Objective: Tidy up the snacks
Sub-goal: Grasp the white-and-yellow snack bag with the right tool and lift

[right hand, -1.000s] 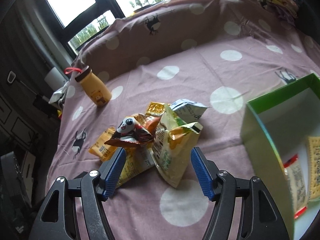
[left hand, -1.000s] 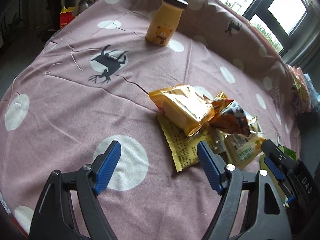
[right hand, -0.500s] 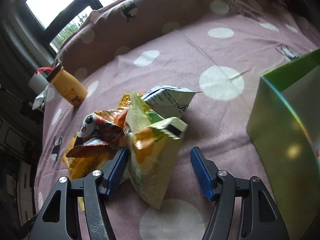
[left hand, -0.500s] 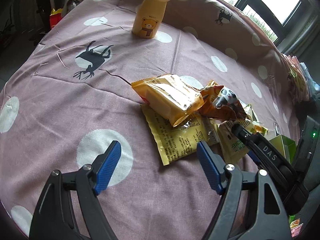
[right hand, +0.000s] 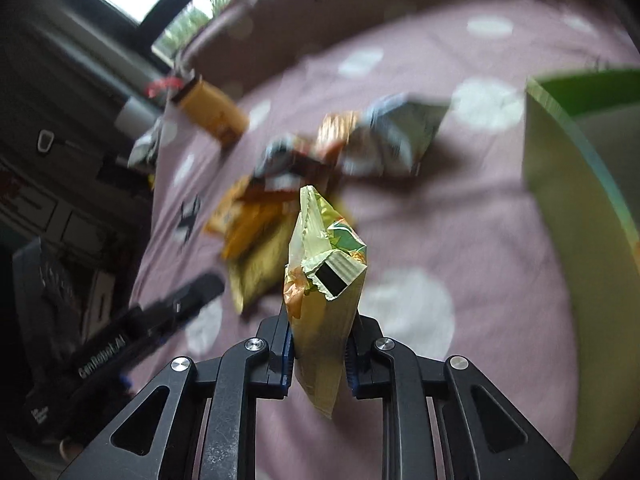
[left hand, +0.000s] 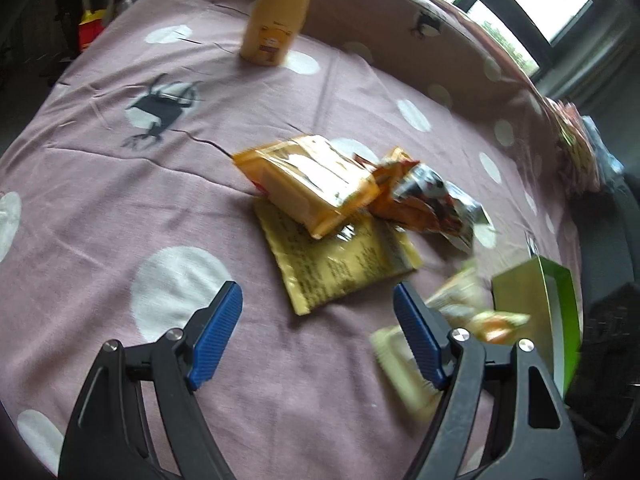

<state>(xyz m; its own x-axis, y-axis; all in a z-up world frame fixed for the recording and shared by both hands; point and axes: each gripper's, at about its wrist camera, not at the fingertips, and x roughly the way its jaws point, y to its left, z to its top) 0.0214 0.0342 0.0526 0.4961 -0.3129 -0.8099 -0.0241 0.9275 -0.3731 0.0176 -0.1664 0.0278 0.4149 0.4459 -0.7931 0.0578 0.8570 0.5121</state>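
Note:
My right gripper is shut on a yellow-green snack packet, which stands upright between the pads, clear of the pile. That packet shows as a blur at the lower right of the left wrist view. My left gripper hangs open over the pink dotted cloth, with nothing between its fingers. Just beyond it lie a flat yellow packet, a puffy orange-yellow packet on top, and a panda-print packet. The green box stands to the right.
A yellow bear bottle stands at the far side of the cloth. More packets are stacked at the far right edge. A silver-blue packet lies behind the pile. The left gripper's black body reaches in from the lower left.
The right jaws have closed on the yellow-green packet and pulled it out of the pile toward the box. The left gripper stays open in much the same place.

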